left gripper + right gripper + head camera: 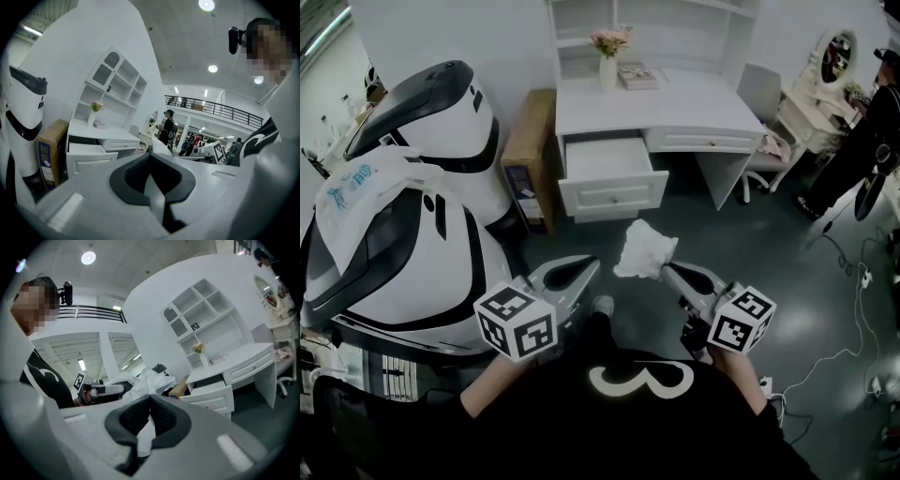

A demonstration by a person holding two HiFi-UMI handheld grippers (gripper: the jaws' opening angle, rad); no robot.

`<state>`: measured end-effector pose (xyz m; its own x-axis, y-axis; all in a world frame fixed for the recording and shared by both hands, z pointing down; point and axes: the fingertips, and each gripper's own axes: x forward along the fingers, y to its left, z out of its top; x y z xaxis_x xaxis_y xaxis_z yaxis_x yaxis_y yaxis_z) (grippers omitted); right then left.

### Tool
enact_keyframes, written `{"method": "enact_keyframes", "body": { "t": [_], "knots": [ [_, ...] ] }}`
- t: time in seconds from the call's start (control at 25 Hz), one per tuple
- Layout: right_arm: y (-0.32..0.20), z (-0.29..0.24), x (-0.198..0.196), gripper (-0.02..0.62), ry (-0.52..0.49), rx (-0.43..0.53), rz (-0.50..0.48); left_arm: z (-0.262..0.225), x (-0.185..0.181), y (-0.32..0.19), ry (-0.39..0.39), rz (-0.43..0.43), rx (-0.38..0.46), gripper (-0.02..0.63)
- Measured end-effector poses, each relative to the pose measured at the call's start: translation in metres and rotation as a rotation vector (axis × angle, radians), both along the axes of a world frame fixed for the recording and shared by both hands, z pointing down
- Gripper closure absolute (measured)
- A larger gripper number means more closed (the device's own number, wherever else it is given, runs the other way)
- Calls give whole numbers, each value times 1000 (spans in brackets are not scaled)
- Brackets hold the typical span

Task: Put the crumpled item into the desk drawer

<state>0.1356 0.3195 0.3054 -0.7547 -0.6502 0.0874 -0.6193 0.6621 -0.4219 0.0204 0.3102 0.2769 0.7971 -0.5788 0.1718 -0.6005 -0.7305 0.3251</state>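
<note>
The crumpled white item hangs in the air in front of the white desk, and my right gripper is shut on its lower edge. In the right gripper view the white wad bulges above the closed right gripper. The desk's left drawer stands pulled open, and what shows of its inside is bare; it also shows as the drawer at the right of that view. My left gripper sits beside the right one, shut with nothing in it, and the left gripper points toward the drawer.
Two big white-and-black machines fill the left, one under a plastic bag. A cardboard box leans by the desk. A vase of flowers stands on the desk. At right are a chair, a person and floor cables.
</note>
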Motion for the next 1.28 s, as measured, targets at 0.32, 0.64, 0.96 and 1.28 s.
{"method": "enact_keyframes", "body": {
  "t": [0.32, 0.64, 0.96, 1.28],
  "knots": [
    [-116, 15, -12, 592, -10, -53, 19, 15, -11, -120, -14, 20, -57, 598],
    [-259, 27, -32, 592, -7, -126, 29, 33, -31, -271, -35, 19, -134, 598],
    [-356, 42, -49, 592, 73, -171, 46, 69, -49, -377, -47, 38, -186, 598],
    [-392, 67, -51, 592, 138, -218, 69, 102, -61, -418, -64, 46, -218, 598]
  ]
}}
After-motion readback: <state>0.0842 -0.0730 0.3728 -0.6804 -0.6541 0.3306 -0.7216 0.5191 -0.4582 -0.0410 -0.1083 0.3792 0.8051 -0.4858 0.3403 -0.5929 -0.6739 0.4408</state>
